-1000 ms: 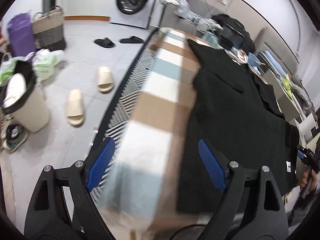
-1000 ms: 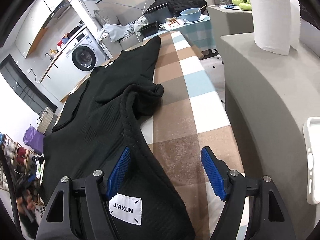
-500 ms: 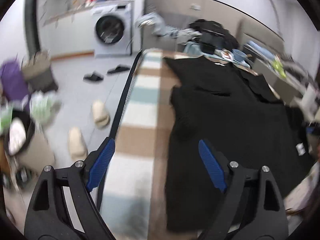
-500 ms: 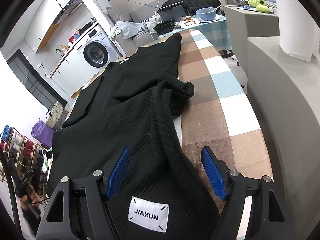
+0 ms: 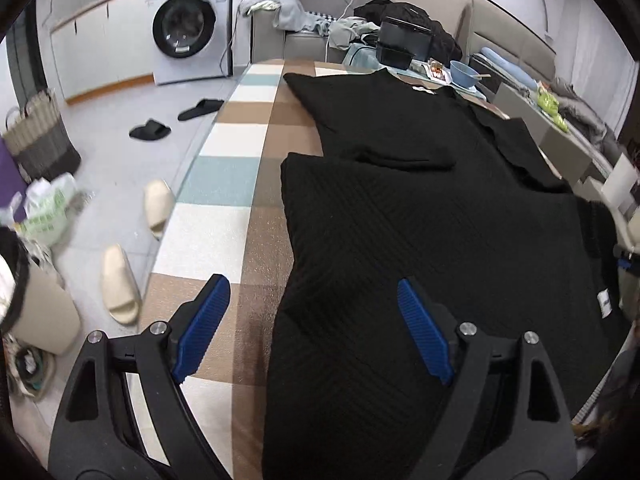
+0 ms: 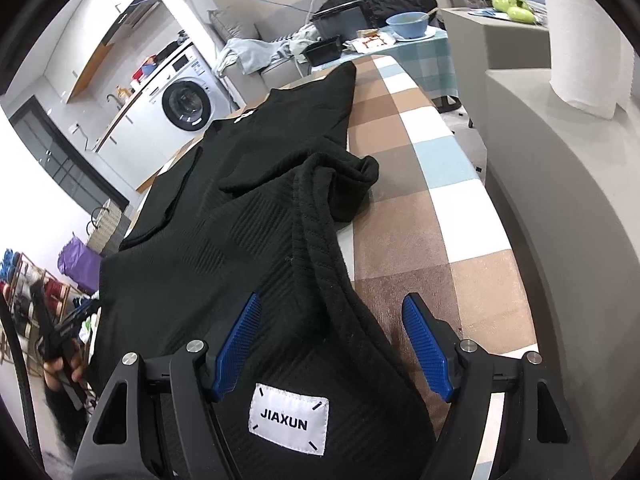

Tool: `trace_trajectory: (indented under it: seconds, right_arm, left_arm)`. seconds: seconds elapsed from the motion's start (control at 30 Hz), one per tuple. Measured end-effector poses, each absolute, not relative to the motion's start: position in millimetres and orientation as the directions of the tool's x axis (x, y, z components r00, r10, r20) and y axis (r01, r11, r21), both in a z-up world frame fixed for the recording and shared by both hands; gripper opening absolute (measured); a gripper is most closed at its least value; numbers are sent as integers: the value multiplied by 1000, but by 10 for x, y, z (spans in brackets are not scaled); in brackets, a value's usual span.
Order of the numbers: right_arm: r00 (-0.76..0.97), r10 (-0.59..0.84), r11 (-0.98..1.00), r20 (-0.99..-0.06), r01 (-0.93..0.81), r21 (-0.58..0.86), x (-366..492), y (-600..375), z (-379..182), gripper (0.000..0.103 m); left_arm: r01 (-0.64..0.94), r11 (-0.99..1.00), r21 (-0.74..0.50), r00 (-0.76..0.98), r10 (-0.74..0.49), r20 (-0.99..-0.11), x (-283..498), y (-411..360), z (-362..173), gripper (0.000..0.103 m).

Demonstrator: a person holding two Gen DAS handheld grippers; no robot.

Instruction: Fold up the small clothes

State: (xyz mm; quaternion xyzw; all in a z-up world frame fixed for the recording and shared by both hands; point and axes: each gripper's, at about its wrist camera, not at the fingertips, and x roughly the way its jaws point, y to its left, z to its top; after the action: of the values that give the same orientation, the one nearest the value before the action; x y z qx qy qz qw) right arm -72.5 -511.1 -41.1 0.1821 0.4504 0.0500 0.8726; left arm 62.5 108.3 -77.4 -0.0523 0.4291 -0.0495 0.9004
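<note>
Black ribbed knit fills most of both my views: a black garment (image 5: 420, 216) lies spread across a long surface covered in a checked cloth (image 5: 224, 176) of brown, white and pale blue squares. Through the left wrist camera, my left gripper (image 5: 314, 330) hangs over the garment's near left edge, its blue-padded fingers (image 5: 202, 328) spread wide. One finger sits over bare checked cloth, the other over the black fabric. Nothing is pinched between them; I cannot tell whether the tips touch the surface.

Through the right wrist camera, my right gripper (image 6: 332, 344) is also spread wide, with the garment's thick ribbed hem running up between its fingers (image 6: 426, 350). The pads stand clear of the fabric on both sides, so it grips nothing. A white label (image 6: 289, 419) reading JIAXUN is sewn to the garment just below the fingers. Further up, part of the fabric is bunched into a loose fold near the cloth's right side.

At the left edge of the right view I see a hand (image 6: 60, 364) holding the other tool's handle. Off the surface to the left, two cream slippers (image 5: 138, 248) and two black ones lie on a pale tiled floor, with a washing machine (image 5: 190, 24) against the far wall. A blue bowl (image 6: 409, 24) stands on a table beyond the far end.
</note>
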Motion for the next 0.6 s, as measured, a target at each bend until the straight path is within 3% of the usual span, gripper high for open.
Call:
trace_trajectory:
  seconds: [0.1,0.27,0.4,0.6]
  right_arm:
    - [593,277,930,-756,33,366,-745,-5084,-394,72]
    - [594,345,927,-727,-95,362,-752,-4948,-343,53]
    - [590,347,932,-729,-133,336,-660,-4858,-340,53]
    - [570,332,939,-752,-124,320,-472,-4814,-414,47]
  left_arm:
    - [38,989,-144,617,-137,-775,708,1116,-823,84]
    - [32,990,-135,658,-123,-743,793,1172,-739,84]
    - [52,991,-119,678,-123,-724,836,1132,-711,84]
    - [30,988,-150,594,-138,-793,921,1139,-853,84]
